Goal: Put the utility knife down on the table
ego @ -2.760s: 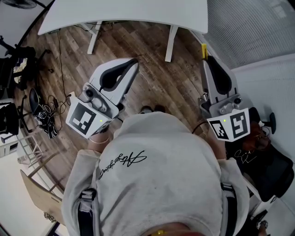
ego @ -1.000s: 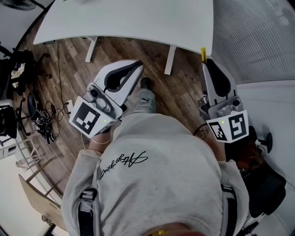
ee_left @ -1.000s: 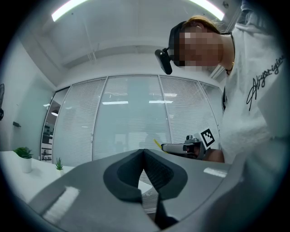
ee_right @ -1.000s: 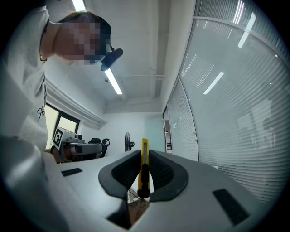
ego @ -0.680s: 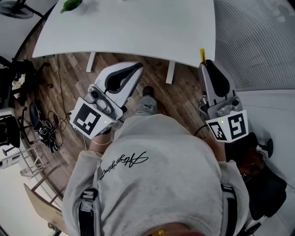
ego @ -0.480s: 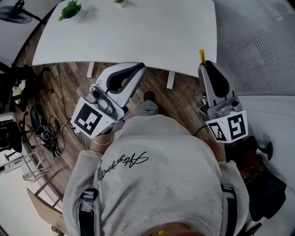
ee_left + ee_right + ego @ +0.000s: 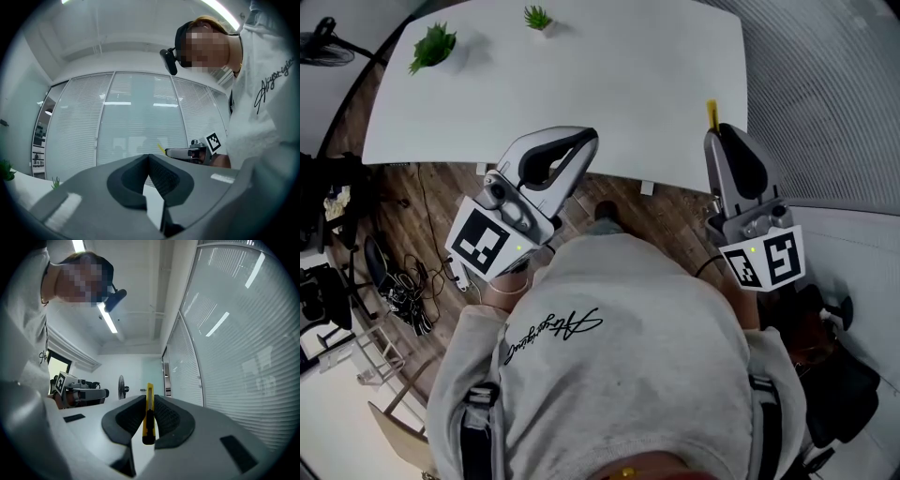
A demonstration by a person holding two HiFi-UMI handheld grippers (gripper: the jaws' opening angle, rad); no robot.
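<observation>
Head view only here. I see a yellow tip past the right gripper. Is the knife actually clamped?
Observer: Yes. In the right gripper view the knife stands on edge between the right gripper's fingers, both pads against it.
Operator: Which end leads?
Observer: The long yellow end points forward past the fingertips; the dark end faces back.
Operator: Left gripper carrying anything?
Observer: No. In its own view the left gripper has its fingers together at the tips, with nothing between them.
</observation>
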